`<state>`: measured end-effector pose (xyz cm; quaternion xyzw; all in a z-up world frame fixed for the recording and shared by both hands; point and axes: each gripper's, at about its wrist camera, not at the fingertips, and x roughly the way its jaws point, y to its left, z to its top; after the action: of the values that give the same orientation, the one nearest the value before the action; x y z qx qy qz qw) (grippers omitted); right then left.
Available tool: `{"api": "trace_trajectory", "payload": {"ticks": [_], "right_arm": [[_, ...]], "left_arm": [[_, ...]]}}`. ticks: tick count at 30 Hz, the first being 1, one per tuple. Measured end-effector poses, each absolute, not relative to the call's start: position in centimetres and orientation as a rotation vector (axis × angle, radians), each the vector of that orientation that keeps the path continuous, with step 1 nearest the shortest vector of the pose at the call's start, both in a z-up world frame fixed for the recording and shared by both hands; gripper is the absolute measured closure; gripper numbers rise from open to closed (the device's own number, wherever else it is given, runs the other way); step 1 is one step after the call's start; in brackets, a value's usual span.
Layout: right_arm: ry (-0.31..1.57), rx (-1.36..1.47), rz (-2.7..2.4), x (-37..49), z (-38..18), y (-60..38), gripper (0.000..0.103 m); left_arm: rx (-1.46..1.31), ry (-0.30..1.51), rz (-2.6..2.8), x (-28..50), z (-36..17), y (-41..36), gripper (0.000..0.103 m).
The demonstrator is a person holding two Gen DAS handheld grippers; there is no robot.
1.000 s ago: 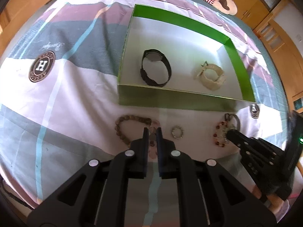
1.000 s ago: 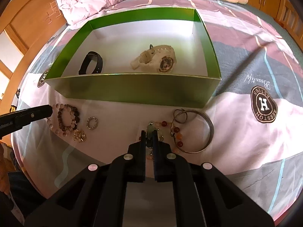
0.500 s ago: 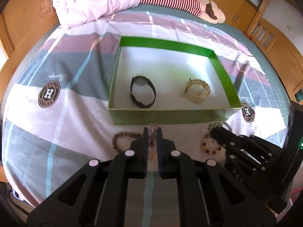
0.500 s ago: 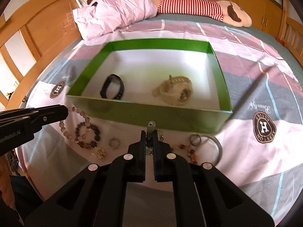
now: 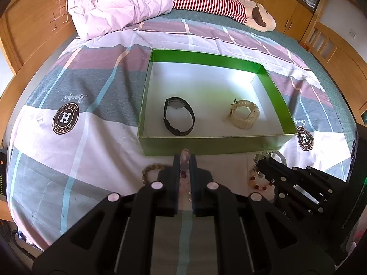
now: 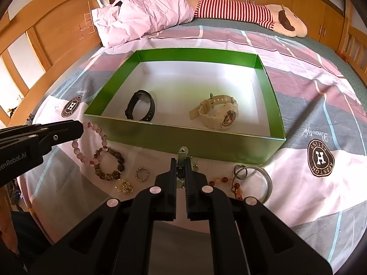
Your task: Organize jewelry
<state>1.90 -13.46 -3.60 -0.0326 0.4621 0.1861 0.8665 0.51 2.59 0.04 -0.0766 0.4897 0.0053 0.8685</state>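
Between each hand-held gripper's (image 5: 184, 159) fingers sits a beaded bracelet (image 5: 184, 154).

Both grippers (image 5: 184, 160) (image 6: 181, 162) clamped (fingers level)

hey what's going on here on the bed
A person is sorting jewelry into a green box on the bed, with a gripper in each hand. The left gripper is shut on a pink bead bracelet; the right gripper is shut on a pale green bead bracelet. A black watch and a cream watch lie in the box. More bracelets, a ring and a bangle lie in front of it.
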Motion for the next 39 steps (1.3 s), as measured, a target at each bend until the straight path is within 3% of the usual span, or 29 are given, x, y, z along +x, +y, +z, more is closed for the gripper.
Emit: {"api": "trace_trajectory", "payload": {"ticks": [39], "right_arm": [[0.975, -0.077, 0.39, 1.53, -3.97, -12.99, 0.097]], "left_arm": [[-0.16, 1.008, 0.014, 0.38, 0.46, 2.51, 0.095]]}}
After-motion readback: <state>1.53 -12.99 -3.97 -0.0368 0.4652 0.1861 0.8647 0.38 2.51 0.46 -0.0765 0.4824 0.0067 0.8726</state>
